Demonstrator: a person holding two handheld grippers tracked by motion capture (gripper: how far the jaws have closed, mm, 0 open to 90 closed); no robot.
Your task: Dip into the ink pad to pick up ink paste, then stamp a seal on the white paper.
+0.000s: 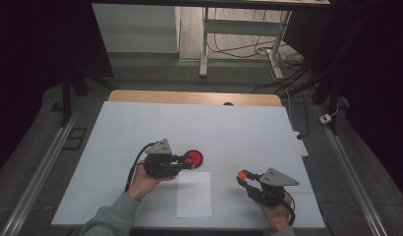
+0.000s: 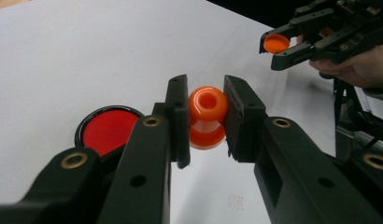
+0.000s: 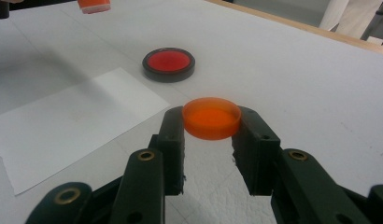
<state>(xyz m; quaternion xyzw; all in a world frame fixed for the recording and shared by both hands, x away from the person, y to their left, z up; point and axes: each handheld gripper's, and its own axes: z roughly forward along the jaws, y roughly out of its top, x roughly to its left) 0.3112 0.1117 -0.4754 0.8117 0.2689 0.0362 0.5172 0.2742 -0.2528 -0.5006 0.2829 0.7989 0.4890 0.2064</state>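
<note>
Gripping an orange bottle (image 2: 207, 116) between both pads, the left gripper (image 2: 207, 119) is clamped on the part at its narrow waist. The bottle is glossy translucent orange plastic with a rounded, bulbous upper body, a round open mouth facing the left gripper view's camera, and a flared section below the waist. In the high view the left gripper (image 1: 189, 161) lies level above the table (image 1: 116, 128), jaws pointing toward 3 o'clock, with the person's left hand (image 1: 143, 179) wrapped round its body.

The right gripper (image 3: 211, 119) is clenched on an orange cap (image 3: 211, 117), one pad on each side of the rim. The cap is a shallow round disc of the same translucent orange, with a low straight wall and its hollow side facing up. In the high view the right gripper (image 1: 243, 176) sits at about 4 o'clock from the table's centre, jaws pointing toward 10 o'clock, held by the right hand (image 1: 275, 214). Bottle and cap are well apart, both held off the surface.

A round black dish with a red inside (image 1: 194, 157) rests on the table just beyond the left gripper's tips, at 3 o'clock from them. A white sheet of paper (image 1: 194, 194) lies flat at 6 o'clock from the dish, between the two grippers.
</note>
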